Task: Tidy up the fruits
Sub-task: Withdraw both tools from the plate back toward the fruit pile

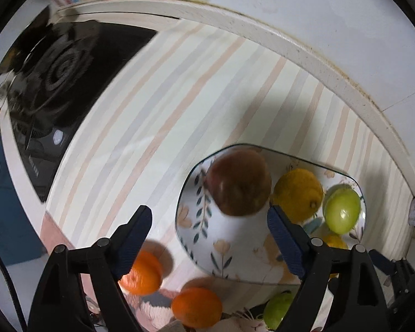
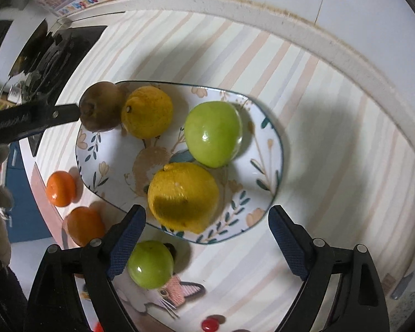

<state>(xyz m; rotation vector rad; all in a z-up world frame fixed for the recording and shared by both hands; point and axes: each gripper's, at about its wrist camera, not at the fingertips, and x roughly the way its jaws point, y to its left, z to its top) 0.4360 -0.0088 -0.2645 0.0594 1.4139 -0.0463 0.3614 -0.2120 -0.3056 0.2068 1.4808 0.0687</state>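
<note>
A floral plate (image 2: 265, 149) on the striped mat holds a brown fruit (image 1: 239, 182), two lemons (image 2: 182, 193) (image 2: 146, 112) and a green apple (image 2: 213, 132). My left gripper (image 1: 209, 218) hangs open above the plate's left side, and the brown fruit lies free beyond its fingertips. My right gripper (image 2: 207, 213) is open over the plate's near rim, the near lemon loose between its pads. Off the plate lie two oranges (image 2: 61, 188) (image 2: 85, 225) and a second green apple (image 2: 150, 264). One of the left gripper's fingers (image 2: 41, 117) shows beside the brown fruit.
A black gas stove (image 1: 63, 83) sits left of the striped mat (image 1: 152, 110). A white ledge (image 1: 290, 47) and wall bound the counter behind and to the right. A small red object (image 2: 210, 324) lies near the front edge.
</note>
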